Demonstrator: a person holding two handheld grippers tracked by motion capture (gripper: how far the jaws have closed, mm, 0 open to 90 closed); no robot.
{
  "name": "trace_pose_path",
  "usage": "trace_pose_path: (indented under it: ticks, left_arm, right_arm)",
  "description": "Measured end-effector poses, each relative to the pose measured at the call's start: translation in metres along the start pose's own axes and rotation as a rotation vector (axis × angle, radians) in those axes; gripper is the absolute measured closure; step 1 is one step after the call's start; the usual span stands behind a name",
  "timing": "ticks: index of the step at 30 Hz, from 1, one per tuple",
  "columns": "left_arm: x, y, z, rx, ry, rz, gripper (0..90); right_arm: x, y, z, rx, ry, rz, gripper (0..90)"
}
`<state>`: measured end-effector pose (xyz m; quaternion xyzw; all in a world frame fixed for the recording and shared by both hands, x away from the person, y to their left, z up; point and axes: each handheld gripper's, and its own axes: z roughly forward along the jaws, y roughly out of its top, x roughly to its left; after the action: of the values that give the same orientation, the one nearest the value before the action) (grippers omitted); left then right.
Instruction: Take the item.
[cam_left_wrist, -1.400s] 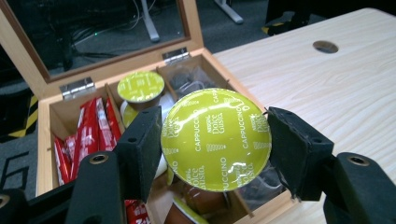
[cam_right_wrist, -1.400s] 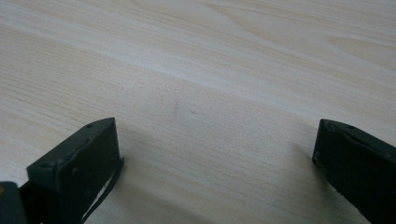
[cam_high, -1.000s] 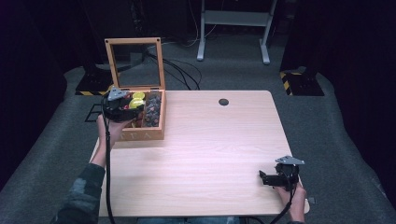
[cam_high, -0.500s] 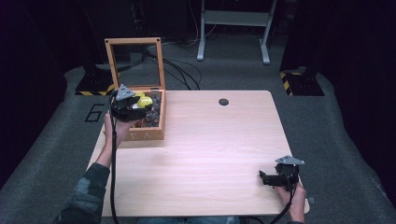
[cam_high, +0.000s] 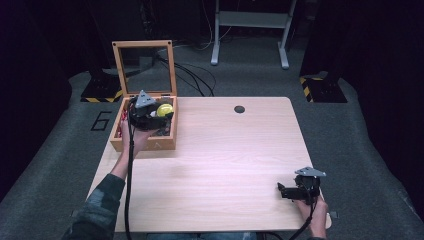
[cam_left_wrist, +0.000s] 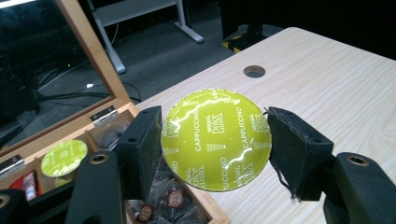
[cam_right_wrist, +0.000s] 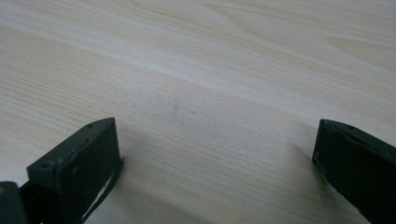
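Left gripper (cam_left_wrist: 215, 140) clamped on a round, glossy lime-green foil capsule (cam_left_wrist: 215, 138) printed "Nescafé Dolce Gusto Cappuccino", held above the near corner of an open wooden box (cam_high: 142, 142) with a glass-paned lid. Inside, compartments with another green capsule (cam_left_wrist: 64, 157) and dark sachets. Right gripper (cam_right_wrist: 215, 154) spread wide over pale wood-grain table (cam_high: 235, 150), grasping nothing.

Lab or studio: black curtains (cam_high: 45, 60), floor cables (cam_high: 192, 75), hazard-taped stand feet (cam_high: 320, 87).

pale wooden table (cam_high: 220, 165), grey carpet (cam_high: 360, 145), metal stand (cam_high: 250, 25)
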<state>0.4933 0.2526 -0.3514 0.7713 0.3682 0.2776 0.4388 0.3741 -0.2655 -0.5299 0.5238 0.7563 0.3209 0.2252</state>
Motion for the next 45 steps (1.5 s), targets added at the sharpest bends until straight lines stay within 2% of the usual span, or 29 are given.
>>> trace_pose_path:
  ticks: [13,19,35,45]
  left_arm:
    - [-0.019,0.006,0.016,0.008,-0.04,0.02,37.7]
    - [-0.027,0.008,0.022,0.001,-0.047,0.022,37.7]
    - [-0.039,0.014,0.035,0.013,-0.075,0.041,37.7]
    - [-0.047,0.014,0.046,0.019,-0.077,0.049,37.7]
  right_arm:
    - [-0.001,0.0,0.0,0.002,-0.003,-0.013,0.0]
    - [0.001,0.0,0.0,-0.003,-0.005,-0.004,0.2]
    - [0.0,0.0,0.0,0.0,-0.004,-0.01,0.3]
    - [0.0,0.0,-0.001,-0.001,-0.003,-0.01,0.4]
